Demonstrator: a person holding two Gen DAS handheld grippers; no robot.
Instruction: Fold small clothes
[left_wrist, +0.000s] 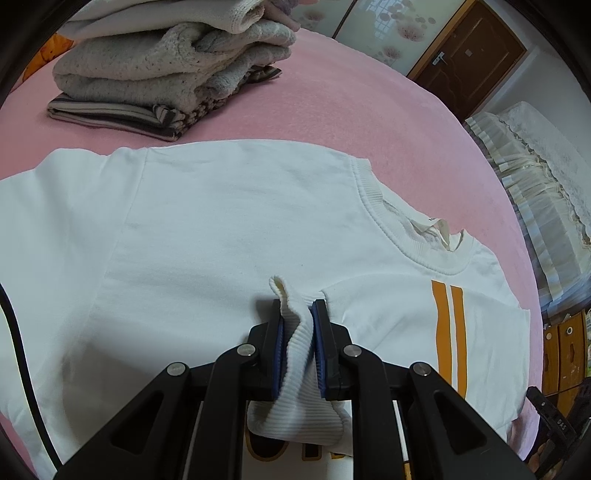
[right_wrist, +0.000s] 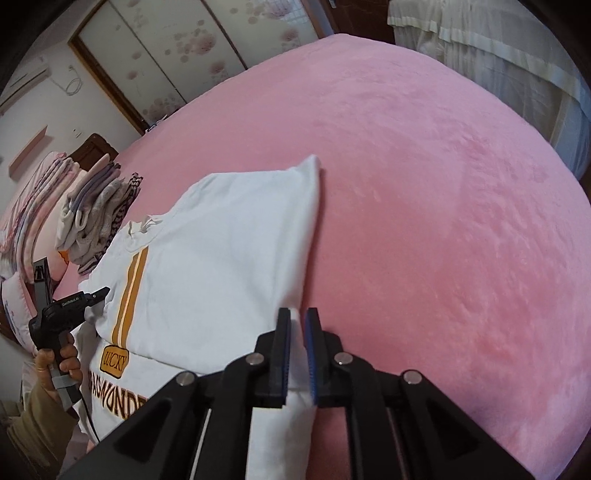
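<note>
Item 1: white sweatshirt (left_wrist: 229, 229), on the pink bed cover (right_wrist: 424, 184), partly folded. Collar (left_wrist: 406, 236) lies to the right in my left view; the orange stripes (left_wrist: 448, 332) run along the body's length, so long axis goes collar-to-hem, roughly crosswise to my left tongs.

Item 2: left tongs (left_wrist: 298, 308). Pressed together on a ribbed cuff (left_wrist: 295, 369), sleeve end, held over the chest of the shirt. Shirt lies just ahead of and under the tips.

Item 3: right tongs (right_wrist: 297, 317). Jaws slightly parted, a white fold edge (right_wrist: 295, 387) sitting between them; pads don't look to be pinching it, though it's close. Shirt lies to the left of these tips, bare cover to the right. Folded side edge runs away from me toward the far corner (right_wrist: 312, 162).

Item 4: stack of folded clothes (left_wrist: 166, 74), well apart, behind the shirt.

Judgement: left is nearer the centre, so the cuff likely gets laid across the chest; the crease should stay parallel to the stripes.
</note>
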